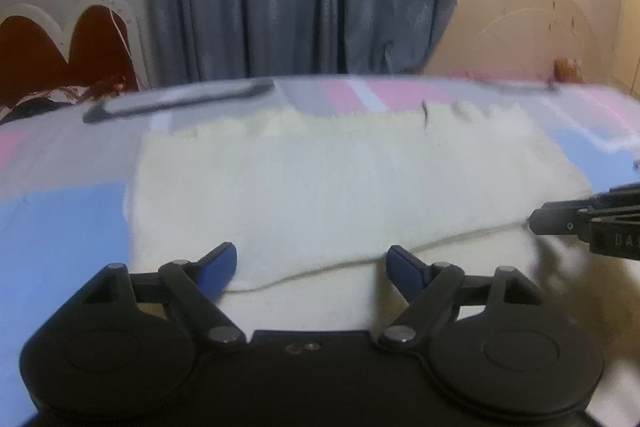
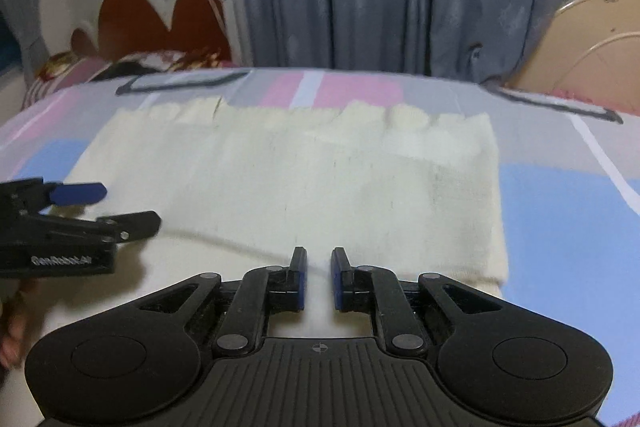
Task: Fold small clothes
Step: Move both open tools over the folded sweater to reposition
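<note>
- One cream cloth point(image 1: 340, 187) is seen spread flat on the bed point(image 1: 60, 219), its near part already folded over so that an edge runs across it.
- Soft, light, limp handling is expected; it should be pinched at the near corners or folded edge.
- Left tongs point(image 1: 312, 267) are held wide, empty.
- Right tongs point(image 2: 319, 277) are nearly closed, a slim gap left, nothing gripped.
</note>
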A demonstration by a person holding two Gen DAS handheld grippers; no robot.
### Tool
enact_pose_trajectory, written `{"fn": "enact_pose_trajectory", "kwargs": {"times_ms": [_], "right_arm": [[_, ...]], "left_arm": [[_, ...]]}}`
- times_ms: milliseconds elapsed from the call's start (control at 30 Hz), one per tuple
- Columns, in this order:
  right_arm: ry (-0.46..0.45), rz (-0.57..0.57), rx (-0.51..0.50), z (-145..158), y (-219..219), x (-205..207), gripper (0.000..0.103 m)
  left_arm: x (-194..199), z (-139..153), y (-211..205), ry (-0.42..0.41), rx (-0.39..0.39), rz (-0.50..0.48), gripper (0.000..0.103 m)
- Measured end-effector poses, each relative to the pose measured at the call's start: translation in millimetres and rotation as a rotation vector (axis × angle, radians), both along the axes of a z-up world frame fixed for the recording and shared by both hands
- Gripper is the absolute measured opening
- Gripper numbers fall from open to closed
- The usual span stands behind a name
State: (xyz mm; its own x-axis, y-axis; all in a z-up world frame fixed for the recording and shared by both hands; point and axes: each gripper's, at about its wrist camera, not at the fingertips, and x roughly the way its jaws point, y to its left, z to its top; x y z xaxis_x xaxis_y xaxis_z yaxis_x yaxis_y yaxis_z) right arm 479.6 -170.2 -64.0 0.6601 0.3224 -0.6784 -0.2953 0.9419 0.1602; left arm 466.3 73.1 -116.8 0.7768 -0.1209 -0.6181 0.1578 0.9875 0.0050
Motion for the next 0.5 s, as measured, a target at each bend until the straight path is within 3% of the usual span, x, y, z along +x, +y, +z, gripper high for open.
{"fn": "enact_pose_trajectory", "kwargs": {"times_ms": [100, 200, 300, 400, 500], "right_arm": [[-0.044, -0.047, 0.066, 10, -7, 13, 0.011], [-0.053, -0.068, 0.094, 14, 8, 42, 0.011], [-0.041, -0.013, 0.112, 6, 33, 68, 0.011], [-0.065, 0.021, 0.034, -8, 41, 75, 0.011], [-0.072, -0.142, -0.025, -15, 3, 73, 0.011]], "left_arm": [[18, 15, 6, -0.063, -0.063, 0.037, 0.082], [49, 14, -1, -0.055, -0.04, 0.047, 0.082], [80, -2, 2, -0.001, 0.009, 0.068, 0.082], [84, -12, 25, -0.02, 0.101, 0.118, 0.088], [78, -8, 48, -0.03, 0.118, 0.168, 0.092]]}}
